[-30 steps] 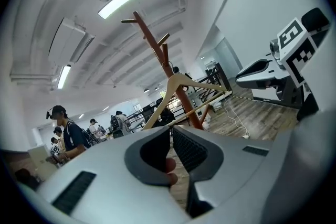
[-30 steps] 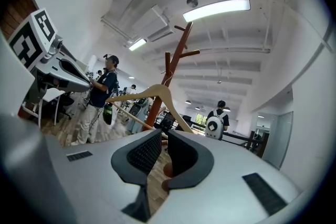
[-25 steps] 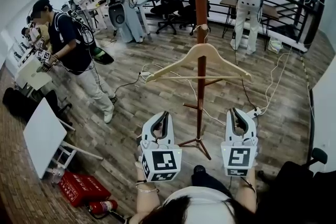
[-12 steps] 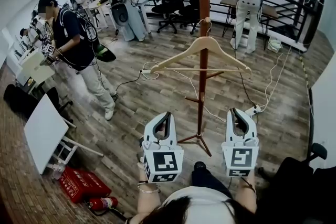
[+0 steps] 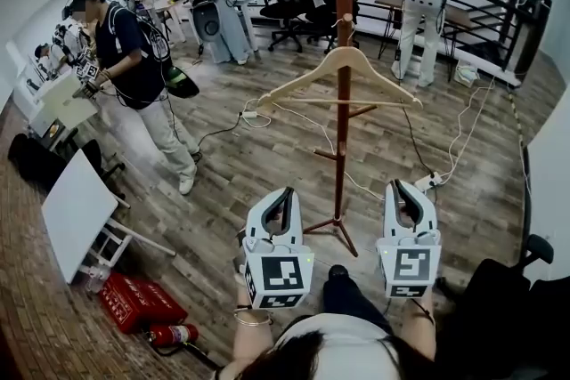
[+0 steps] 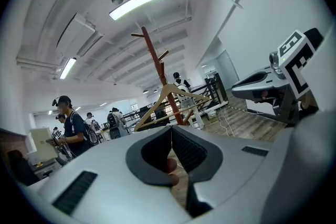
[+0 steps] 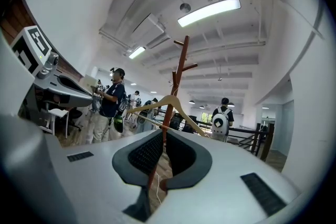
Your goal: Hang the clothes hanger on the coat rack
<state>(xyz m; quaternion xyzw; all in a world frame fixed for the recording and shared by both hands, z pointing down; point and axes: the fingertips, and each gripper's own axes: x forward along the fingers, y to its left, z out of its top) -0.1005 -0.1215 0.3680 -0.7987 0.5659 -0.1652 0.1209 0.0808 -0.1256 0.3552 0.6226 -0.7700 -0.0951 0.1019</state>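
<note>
2 grippers are being held low and near the person's body, the left gripper (image 5: 283,191) and the right gripper (image 5: 405,185) side by side, with the coat rack (image 5: 339,138) standing farther off between them. Both pairs of jaws are being held pressed together with nothing between them. The right jaws have just been closing, and only the rack's far pole is being seen past them.

The wooden hanger (image 5: 298,80) is being carried by the rack alone. Its hook is being rested high at the pole and its bar is being hung across the pole, roughly level. Which peg bears the hook cannot be made out. The task is therefore being judged done, and the grippers are being held well apart from the hanger because no grip is needed.

Open wooden floor (image 5: 240,165) is being left between the grippers and the rack's feet. To the right, white cables (image 5: 454,147) are being trailed near the base. At the near left, a white board (image 5: 76,214) and a red box (image 5: 138,305) are being crowded toward the edge. A person (image 5: 134,58) is being seen at the far left, well apart from the rack. Withdrawal toward the near side is being judged the freest path.
</note>
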